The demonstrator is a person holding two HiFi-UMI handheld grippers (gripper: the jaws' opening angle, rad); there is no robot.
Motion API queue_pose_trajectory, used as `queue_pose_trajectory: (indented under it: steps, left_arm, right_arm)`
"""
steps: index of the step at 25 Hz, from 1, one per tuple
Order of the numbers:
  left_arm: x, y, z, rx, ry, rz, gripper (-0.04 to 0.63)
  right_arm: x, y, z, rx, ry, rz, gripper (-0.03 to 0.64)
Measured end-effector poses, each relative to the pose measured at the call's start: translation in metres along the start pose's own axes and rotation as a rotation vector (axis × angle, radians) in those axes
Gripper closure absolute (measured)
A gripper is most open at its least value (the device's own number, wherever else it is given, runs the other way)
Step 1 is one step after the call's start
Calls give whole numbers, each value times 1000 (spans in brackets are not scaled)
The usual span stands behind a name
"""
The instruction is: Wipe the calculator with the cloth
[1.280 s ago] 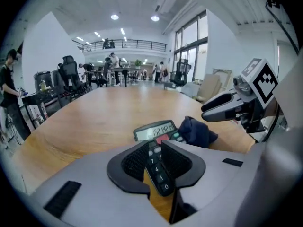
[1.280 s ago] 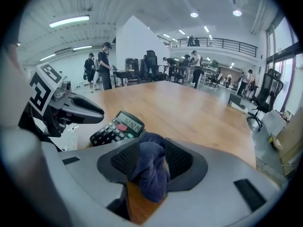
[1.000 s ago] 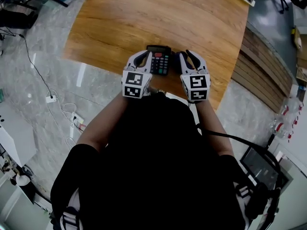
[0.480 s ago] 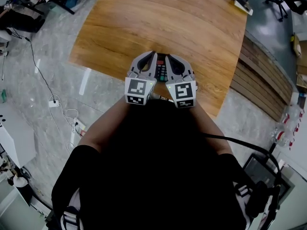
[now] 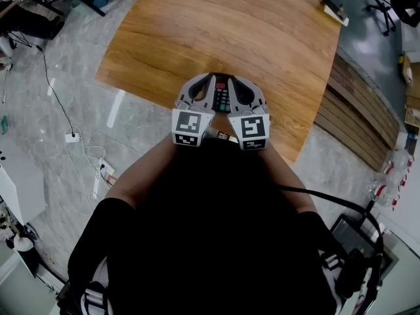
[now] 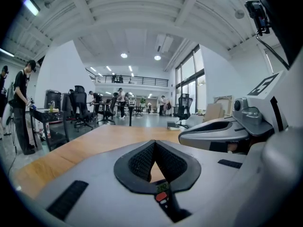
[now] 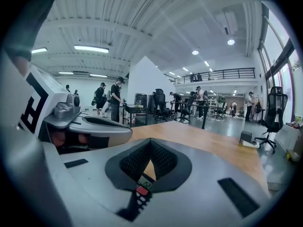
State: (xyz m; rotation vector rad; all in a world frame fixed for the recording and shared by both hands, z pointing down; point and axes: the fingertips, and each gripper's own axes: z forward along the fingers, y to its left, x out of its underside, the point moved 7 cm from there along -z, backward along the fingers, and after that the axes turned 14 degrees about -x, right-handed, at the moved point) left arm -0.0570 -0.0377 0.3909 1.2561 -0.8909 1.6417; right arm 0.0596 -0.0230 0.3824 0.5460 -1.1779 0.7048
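Count: one calculator on one wooden table, near its 6 o'clock edge. Two grippers flank it, the left gripper at 9 o'clock and the right gripper at 3 o'clock. Both have their jaws pressed together on nothing. A second ago they stood wider apart, and the right jaws were spread.

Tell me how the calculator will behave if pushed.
The calculator looks flat and rigid, so it should slide, not roll or tip. The wooden table looks smooth, so it may skid easily. Its small body seems light.
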Motion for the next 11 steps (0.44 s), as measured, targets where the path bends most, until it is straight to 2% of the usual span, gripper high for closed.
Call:
queue_pose_trajectory:
  steps: [11]
  left_arm:
    - [3,-5,-1,22,30,-12,589]
  right_arm:
    - [0,2,-3,-5,-1,6,603]
